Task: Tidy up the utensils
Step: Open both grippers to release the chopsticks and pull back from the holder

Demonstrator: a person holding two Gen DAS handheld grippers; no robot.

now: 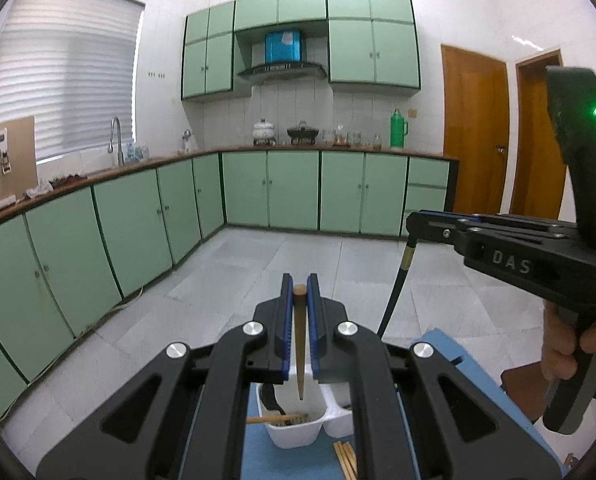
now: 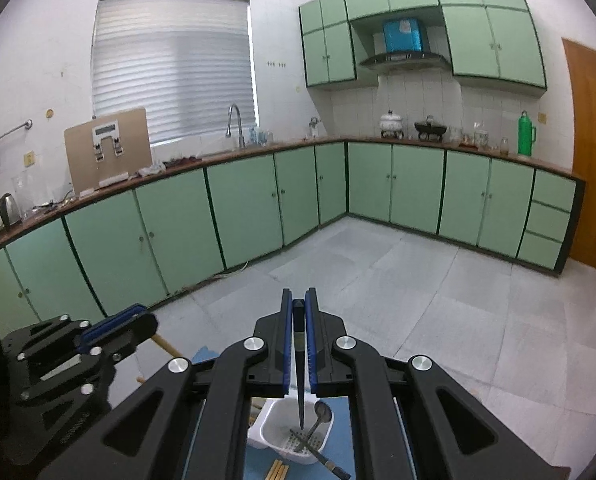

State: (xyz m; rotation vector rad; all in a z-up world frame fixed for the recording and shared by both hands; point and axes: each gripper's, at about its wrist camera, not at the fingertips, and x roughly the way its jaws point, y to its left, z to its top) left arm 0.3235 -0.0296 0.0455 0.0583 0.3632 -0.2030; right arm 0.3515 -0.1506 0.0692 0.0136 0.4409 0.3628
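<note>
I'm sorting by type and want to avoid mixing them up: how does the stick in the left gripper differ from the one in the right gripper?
The left gripper holds a brown wooden chopstick; the right gripper holds a black chopstick. The black one has a gold band, seen from the left wrist view; the wooden one looks plain. Shared: each is clamped near its thick end, tapering tip hanging down over the white tray.

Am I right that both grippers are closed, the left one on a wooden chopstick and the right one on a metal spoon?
Not quite. The right gripper is closed on a black chopstick, as the right wrist view shows; the metal spoon lies in the white caddy below. The left gripper is indeed closed on a wooden chopstick.
</note>
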